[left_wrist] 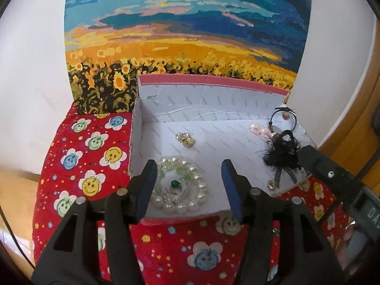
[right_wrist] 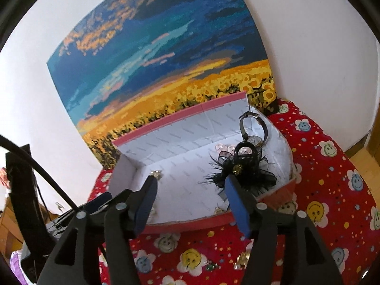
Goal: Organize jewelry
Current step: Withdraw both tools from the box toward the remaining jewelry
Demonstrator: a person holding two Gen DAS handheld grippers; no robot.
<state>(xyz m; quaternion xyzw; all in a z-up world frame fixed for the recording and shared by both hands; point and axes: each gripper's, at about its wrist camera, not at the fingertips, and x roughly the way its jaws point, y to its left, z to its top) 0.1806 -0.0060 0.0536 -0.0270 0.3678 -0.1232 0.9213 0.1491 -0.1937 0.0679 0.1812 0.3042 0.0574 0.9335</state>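
Note:
A white-lined box with pink rim (left_wrist: 209,80) (right_wrist: 180,116) sits on the red smiley cloth. Inside lie a pearl bracelet with a green bead (left_wrist: 181,186), a small gold brooch (left_wrist: 185,139), a pink flower piece (left_wrist: 260,130), a black feather hair clip (left_wrist: 282,153) (right_wrist: 239,171) and a watch (right_wrist: 255,130) leaning on the right wall. My left gripper (left_wrist: 188,185) is open and empty, straddling the bracelet from above the box's near wall. My right gripper (right_wrist: 190,197) is open and empty at the near wall, its right finger beside the feather clip.
A sunflower painting (left_wrist: 185,35) leans on the white wall behind the box. A few small jewelry pieces (right_wrist: 241,261) lie on the red cloth (right_wrist: 332,190) in front of the box. The right gripper's body (left_wrist: 332,178) shows at the box's right corner.

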